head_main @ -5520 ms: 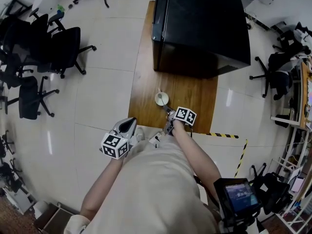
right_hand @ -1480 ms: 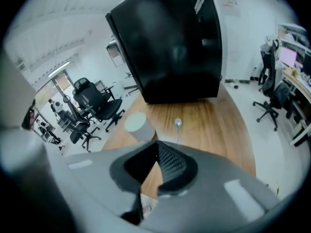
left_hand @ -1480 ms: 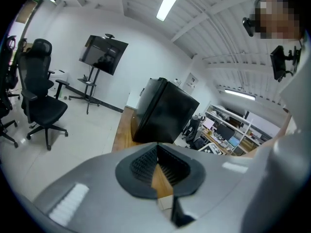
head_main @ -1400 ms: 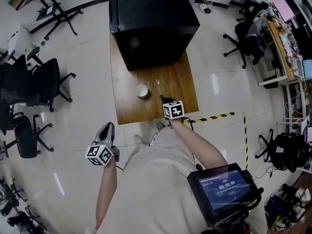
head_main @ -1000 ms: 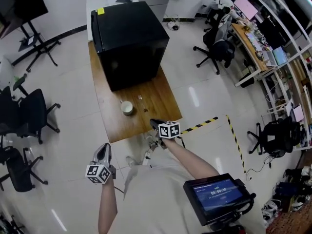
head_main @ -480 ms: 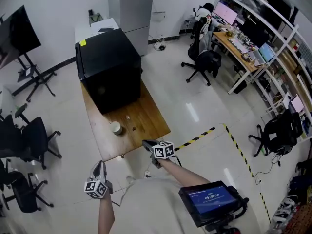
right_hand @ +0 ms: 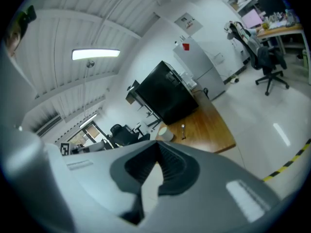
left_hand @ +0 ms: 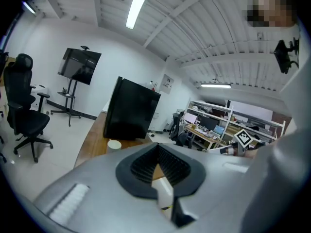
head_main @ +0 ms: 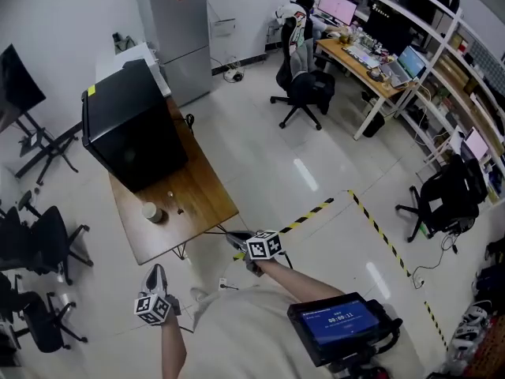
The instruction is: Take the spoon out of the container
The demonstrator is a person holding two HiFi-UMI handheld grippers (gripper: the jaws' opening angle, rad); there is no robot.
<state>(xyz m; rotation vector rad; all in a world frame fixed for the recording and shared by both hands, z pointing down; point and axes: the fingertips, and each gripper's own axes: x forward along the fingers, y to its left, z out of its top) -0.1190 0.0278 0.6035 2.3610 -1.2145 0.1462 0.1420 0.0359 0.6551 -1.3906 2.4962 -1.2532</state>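
There it was: the spoon [right_hand: 182, 130] was seen lying flat on the wooden table [head_main: 197, 204], outside the white container [head_main: 151, 212] and just beside it, in front of the black cabinet [head_main: 130, 125]. Both grippers were held clear of the table, over the floor by its near edge. The right gripper [head_main: 230, 236] was carried on an outstretched forearm and pointed toward the table's near corner, its jaws pressed together with nothing between them. The left gripper [head_main: 156, 271] was kept at the person's left side on a bent arm, aimed toward the table, its jaws likewise brought together and empty.
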